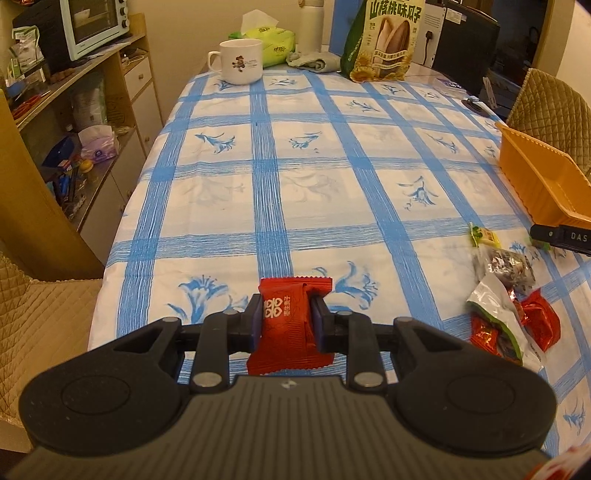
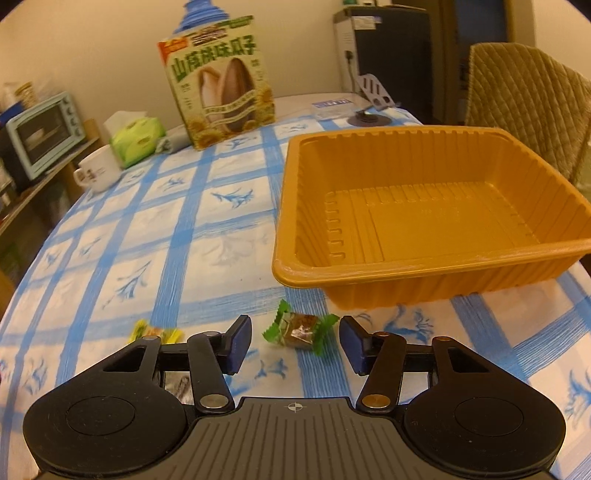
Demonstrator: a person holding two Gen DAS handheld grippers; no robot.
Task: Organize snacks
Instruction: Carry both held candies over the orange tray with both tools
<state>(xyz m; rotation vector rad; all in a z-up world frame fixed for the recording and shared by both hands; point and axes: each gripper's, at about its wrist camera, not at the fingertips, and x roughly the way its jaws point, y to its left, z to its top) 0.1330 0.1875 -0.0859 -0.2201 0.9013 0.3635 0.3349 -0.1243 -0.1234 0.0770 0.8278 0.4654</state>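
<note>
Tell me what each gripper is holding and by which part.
Left gripper: red foil snack packet, pinched across its middle. Right gripper: nothing, open.

My desk (image 1: pixel 303 221) has a white cloth with blue stripes and blue flowers on it. Left of the desk stands a wooden shelf (image 1: pixel 92 70) full of small things, and a pale blue oven (image 1: pixel 96 26) sits on top of it. The wall (image 2: pixel 110 55) behind the desk is plain cream. A chair (image 2: pixel 524 96) with a tan quilted cover waits at the desk's right side. The light is warm and yellow.
</note>
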